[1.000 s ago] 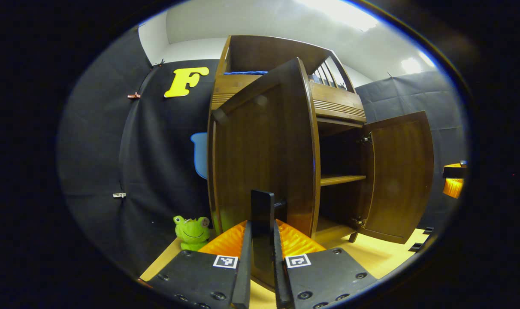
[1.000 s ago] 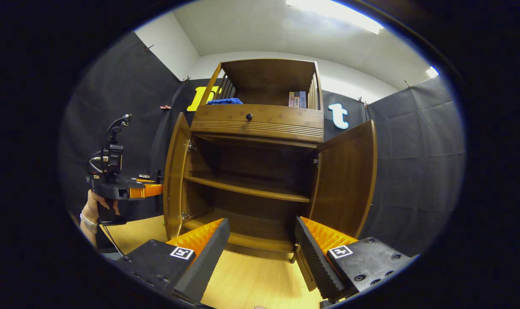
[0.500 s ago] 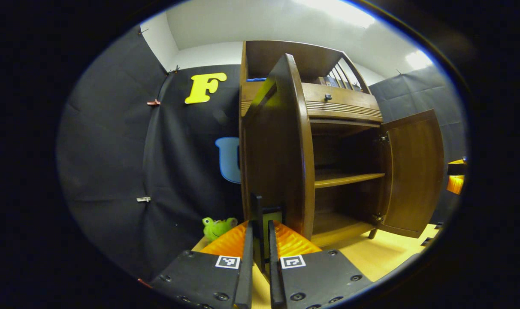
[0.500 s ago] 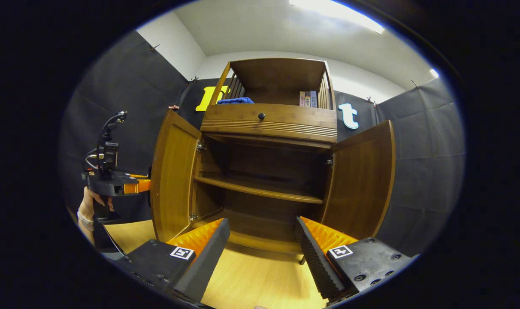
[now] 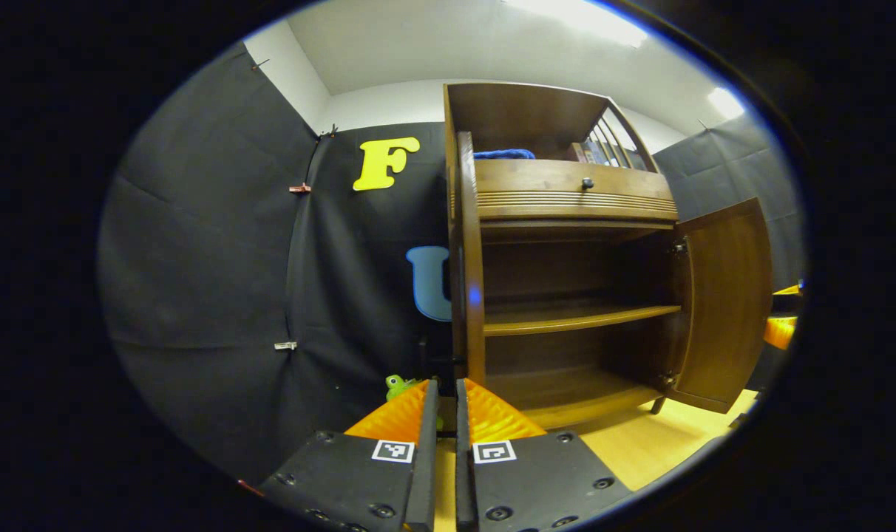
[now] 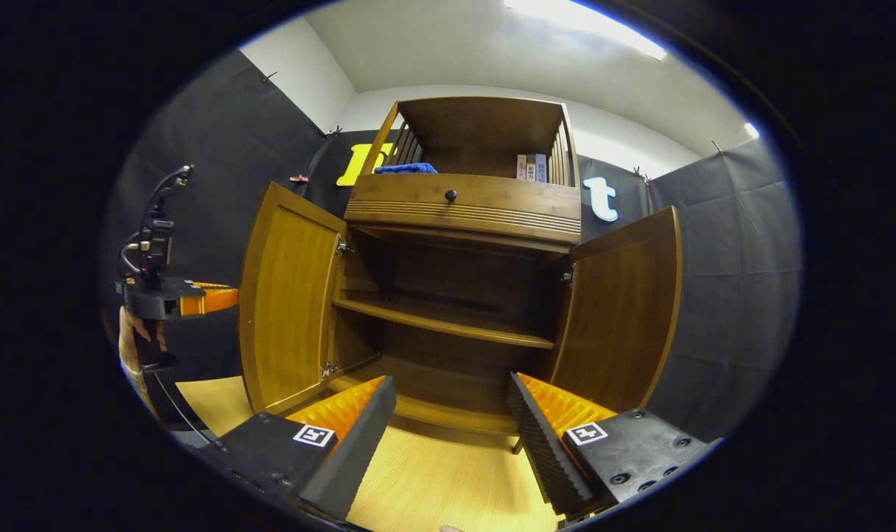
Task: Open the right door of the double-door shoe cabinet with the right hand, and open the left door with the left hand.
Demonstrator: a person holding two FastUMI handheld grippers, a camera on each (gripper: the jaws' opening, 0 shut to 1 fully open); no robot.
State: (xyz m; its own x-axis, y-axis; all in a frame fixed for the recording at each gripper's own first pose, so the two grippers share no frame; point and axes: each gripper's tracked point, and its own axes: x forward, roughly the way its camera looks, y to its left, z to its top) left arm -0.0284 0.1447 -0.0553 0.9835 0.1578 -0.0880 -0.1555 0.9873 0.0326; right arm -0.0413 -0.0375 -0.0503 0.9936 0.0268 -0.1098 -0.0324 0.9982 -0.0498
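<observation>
Wooden and dark brown, the shoe cabinet [image 6: 463, 222] stands on the pale floor [image 6: 433, 480] against the black booth wall, and I count two doors on it, both swung wide. In my right gripper view the left door [image 6: 285, 295] hangs out to the left and the right door [image 6: 618, 310] out to the right, with the interior bare between them. I count one middle shelf [image 6: 440, 321] and one bottom board inside, one drawer front above with a single dark knob [image 6: 452, 196], and one open top compartment holding one blue cloth [image 6: 406, 168] on the left and a few books [image 6: 529, 168] on the right.

My right hand-held gripper [image 6: 448, 421] hangs in front of the opening, near the bottom board, its jaws spread wide and holding nothing.

In my left gripper view the left door [image 5: 469, 258] appears edge-on, straight ahead. My left hand-held gripper [image 5: 444, 414] has its fingers drawn nearly together with only a narrow slit between them; I cannot tell whether anything sits in that slit. One green frog toy [image 5: 400, 386] peeks out on the floor just beyond the fingertips. From the right gripper view I see this same left hand-held gripper [image 6: 215, 299] just left of the left door, carried by a hand [image 6: 131, 340].
</observation>
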